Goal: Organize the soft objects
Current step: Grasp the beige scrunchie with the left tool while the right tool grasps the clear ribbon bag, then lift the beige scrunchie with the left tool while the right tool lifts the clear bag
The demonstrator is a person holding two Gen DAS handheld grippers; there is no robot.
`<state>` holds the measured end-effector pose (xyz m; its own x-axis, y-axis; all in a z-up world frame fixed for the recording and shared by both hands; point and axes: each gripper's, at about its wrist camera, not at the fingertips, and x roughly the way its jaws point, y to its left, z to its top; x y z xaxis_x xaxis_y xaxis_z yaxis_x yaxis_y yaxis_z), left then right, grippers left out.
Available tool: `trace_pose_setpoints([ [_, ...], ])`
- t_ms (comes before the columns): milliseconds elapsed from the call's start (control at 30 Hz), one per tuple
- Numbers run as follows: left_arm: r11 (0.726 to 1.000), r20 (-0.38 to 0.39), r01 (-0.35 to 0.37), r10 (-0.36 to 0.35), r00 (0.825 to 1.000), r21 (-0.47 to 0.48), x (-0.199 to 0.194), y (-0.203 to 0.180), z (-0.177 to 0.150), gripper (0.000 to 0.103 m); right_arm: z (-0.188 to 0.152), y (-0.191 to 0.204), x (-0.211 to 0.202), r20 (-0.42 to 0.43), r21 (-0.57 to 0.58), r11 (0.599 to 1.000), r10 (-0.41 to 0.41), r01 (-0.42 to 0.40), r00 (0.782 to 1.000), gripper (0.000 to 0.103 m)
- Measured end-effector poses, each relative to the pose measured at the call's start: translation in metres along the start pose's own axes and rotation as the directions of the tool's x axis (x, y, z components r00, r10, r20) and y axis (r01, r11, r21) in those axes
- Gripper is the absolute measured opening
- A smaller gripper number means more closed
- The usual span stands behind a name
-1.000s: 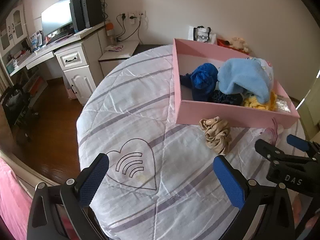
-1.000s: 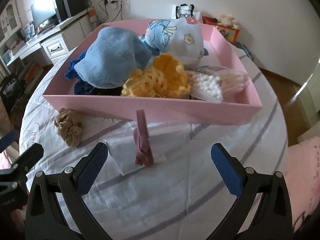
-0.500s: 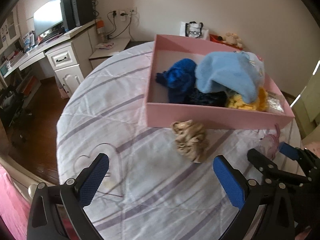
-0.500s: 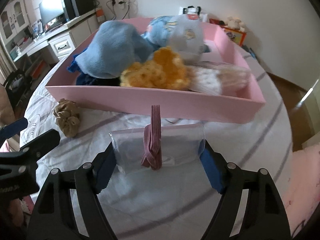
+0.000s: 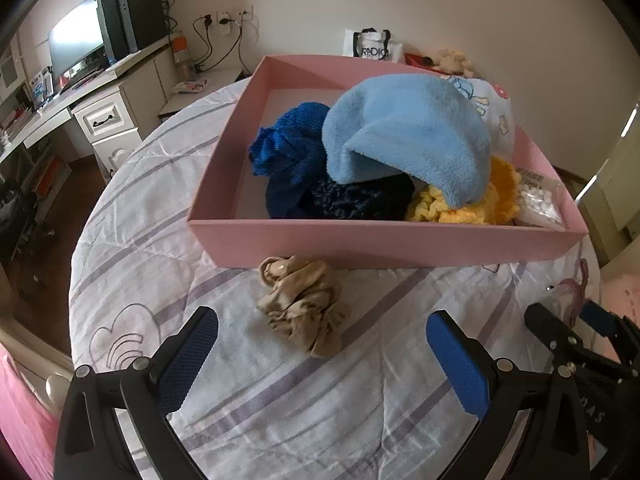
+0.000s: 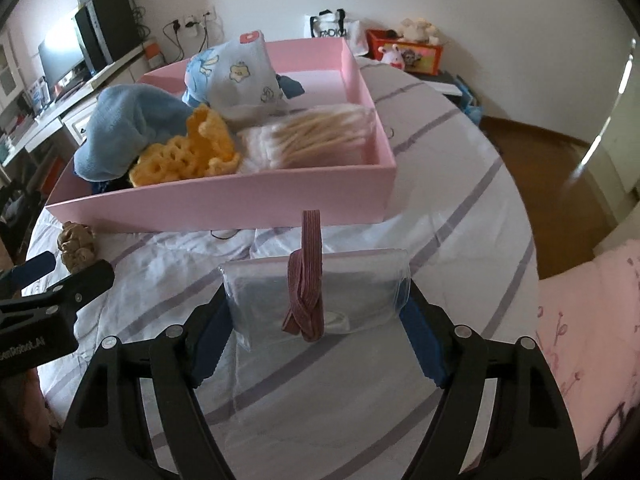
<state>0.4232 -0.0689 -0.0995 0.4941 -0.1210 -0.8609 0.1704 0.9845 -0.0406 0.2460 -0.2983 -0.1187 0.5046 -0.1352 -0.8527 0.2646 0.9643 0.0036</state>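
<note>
A: Far left, past the table edge?

B: Desk with a monitor [image 5: 76, 44] and dark speakers against the wall.

A: Left tool?

B: Left gripper [image 5: 322, 342] hangs low over the striped tablecloth [image 5: 152, 216], jaws spread wide, nothing between the blue pads. Crumpled tan cloth [image 5: 303, 304] lies on the tablecloth just ahead of it, near the left pad's side, close against the front wall of the pink box [image 5: 384, 240].

A: Box contents, left to right?

B: Dark blue knit [image 5: 292, 152], then the light blue fleece [image 5: 408, 136] draped over it. Yellow crochet piece [image 5: 460, 208] under the fleece's edge. Printed baby cloth [image 6: 236, 76] stands behind it. Bag of cotton swabs [image 6: 316, 136] in the right corner.

A: Right tool?

B: Right gripper [image 6: 316, 312] has closed its pads onto the ends of a clear plastic packet [image 6: 352, 292] with grey fabric inside. A dusty-pink elastic band [image 6: 306, 280] is looped over the packet's middle. Packet sits in front of the box, outside it; can't tell whether it is clear of the cloth.
</note>
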Motion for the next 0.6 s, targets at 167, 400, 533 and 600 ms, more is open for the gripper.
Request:
trace_pose_setpoints([
  [167, 1.000, -0.017, -0.015, 0.016, 1.000, 0.010, 0.012, -0.006, 0.005, 0.071, 0.003, 0.002, 0.005, 0.005, -0.004, 1.000, 0.007, -0.007, 1.000, 0.076],
  [400, 1.000, 0.010, -0.019, 0.019, 1.000, 0.015, 0.016, -0.009, 0.008, 0.023, 0.001, 0.003, 0.009, 0.005, -0.011, 1.000, -0.001, 0.001, 1.000, 0.076],
  [533, 1.000, 0.018, -0.014, 0.013, 1.000, 0.019, 0.013, -0.007, 0.005, 0.020, 0.002, 0.005, 0.009, 0.004, -0.013, 1.000, -0.004, 0.004, 1.000, 0.076],
  [600, 1.000, 0.017, -0.014, 0.014, 1.000, 0.023, 0.012, -0.007, 0.004, 0.020, 0.002, 0.005, 0.009, 0.004, -0.014, 1.000, -0.006, 0.006, 1.000, 0.076],
])
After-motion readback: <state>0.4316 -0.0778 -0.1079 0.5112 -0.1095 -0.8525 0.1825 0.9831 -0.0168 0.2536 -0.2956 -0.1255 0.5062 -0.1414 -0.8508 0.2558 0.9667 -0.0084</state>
